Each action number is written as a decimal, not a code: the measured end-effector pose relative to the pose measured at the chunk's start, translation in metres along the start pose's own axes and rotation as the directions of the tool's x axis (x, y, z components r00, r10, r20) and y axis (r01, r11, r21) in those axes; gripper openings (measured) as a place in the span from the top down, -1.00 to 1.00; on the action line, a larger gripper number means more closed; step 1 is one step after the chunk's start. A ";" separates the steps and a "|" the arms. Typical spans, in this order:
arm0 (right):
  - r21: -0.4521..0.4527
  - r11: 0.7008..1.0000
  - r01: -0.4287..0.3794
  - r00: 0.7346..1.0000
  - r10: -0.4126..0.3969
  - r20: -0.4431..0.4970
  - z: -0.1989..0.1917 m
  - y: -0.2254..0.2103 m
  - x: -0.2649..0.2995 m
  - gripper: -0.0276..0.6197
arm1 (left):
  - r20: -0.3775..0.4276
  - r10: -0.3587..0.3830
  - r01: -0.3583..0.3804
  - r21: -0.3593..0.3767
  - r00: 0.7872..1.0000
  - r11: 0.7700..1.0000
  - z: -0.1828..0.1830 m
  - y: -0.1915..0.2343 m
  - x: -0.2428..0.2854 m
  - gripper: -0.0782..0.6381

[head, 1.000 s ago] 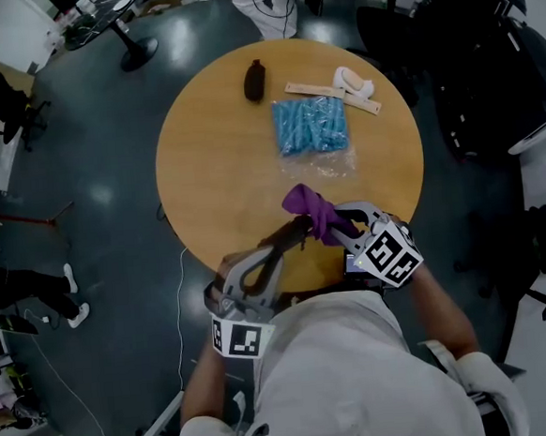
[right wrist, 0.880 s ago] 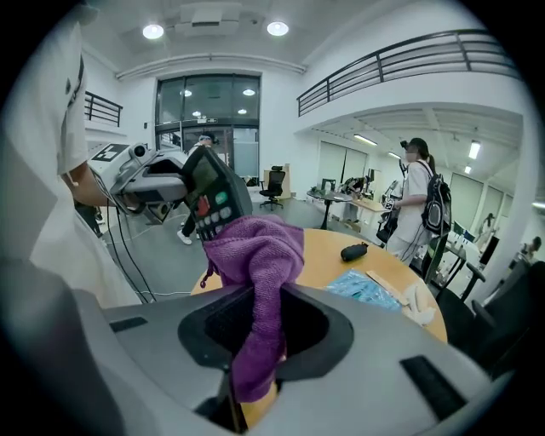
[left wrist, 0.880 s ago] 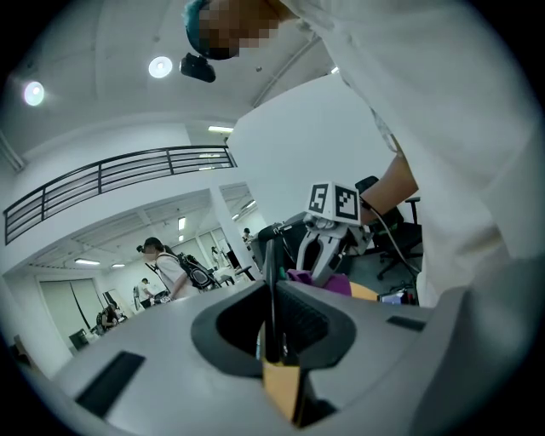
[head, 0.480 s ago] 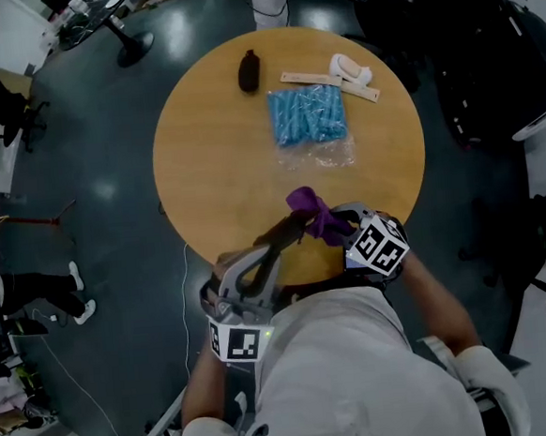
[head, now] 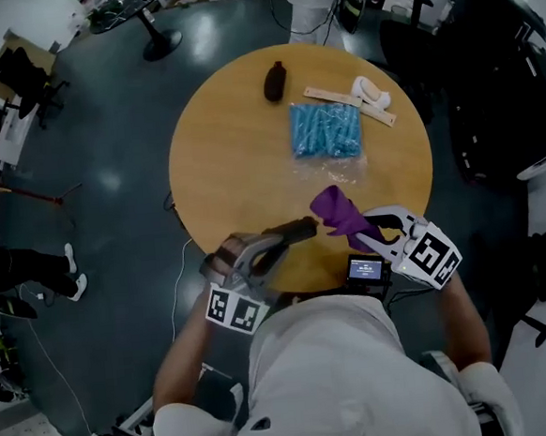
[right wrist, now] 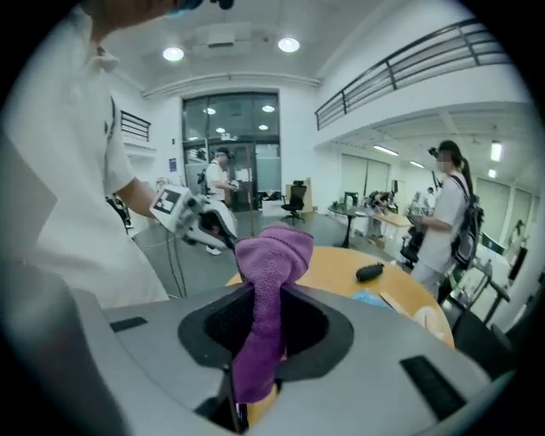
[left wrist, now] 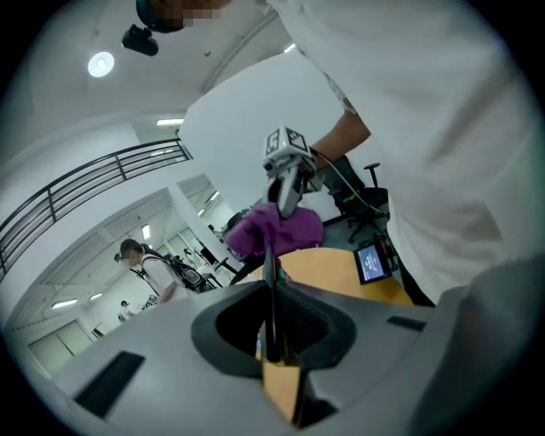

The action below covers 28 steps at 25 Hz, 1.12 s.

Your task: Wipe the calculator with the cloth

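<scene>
My left gripper (head: 277,239) is shut on the calculator (head: 299,226), a thin dark slab held above the near edge of the round wooden table (head: 231,159). In the left gripper view the calculator (left wrist: 270,285) stands edge-on between the jaws of the left gripper (left wrist: 273,334). My right gripper (head: 360,224) is shut on the purple cloth (head: 336,206), which bunches up just right of the calculator's far end. In the right gripper view the cloth (right wrist: 274,260) rises out of the right gripper (right wrist: 258,342), and the left gripper (right wrist: 192,209) shows beyond it.
On the far half of the table lie a blue packet (head: 327,129), a dark oval object (head: 274,81) and a wooden ruler (head: 344,100) with a white item on it. A small lit screen (head: 366,270) sits near my chest. Chairs and people stand around.
The right gripper has carried the cloth right and slightly up, off the calculator's end. The left gripper has sunk a little and rolled with the calculator in it.
</scene>
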State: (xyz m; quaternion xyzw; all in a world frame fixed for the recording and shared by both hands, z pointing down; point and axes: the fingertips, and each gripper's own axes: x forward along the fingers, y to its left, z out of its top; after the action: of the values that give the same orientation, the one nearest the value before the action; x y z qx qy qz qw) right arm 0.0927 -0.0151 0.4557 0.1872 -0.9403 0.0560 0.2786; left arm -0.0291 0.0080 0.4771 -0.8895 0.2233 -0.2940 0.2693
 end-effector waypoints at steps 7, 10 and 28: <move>-0.288 0.947 -0.142 0.988 0.120 -0.094 0.045 0.054 0.020 0.66 | 0.010 -0.087 0.083 0.196 0.996 0.977 0.021 -0.017 0.008 0.66; -0.334 0.921 -0.203 0.974 0.155 -0.164 0.039 0.064 0.022 0.66 | 0.039 -0.099 0.081 0.334 0.994 0.939 0.042 -0.025 0.005 0.66; -0.054 0.928 -0.368 0.905 0.344 -0.251 0.013 0.060 0.018 0.66 | 0.124 -0.149 0.063 0.523 0.981 0.850 0.069 -0.054 -0.005 0.66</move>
State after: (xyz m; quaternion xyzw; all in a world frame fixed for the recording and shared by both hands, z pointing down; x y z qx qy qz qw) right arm 0.0489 0.0314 0.4543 -0.0097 -0.9202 0.0805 0.3829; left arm 0.0245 0.0751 0.4612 -0.8163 0.0646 -0.2855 0.4981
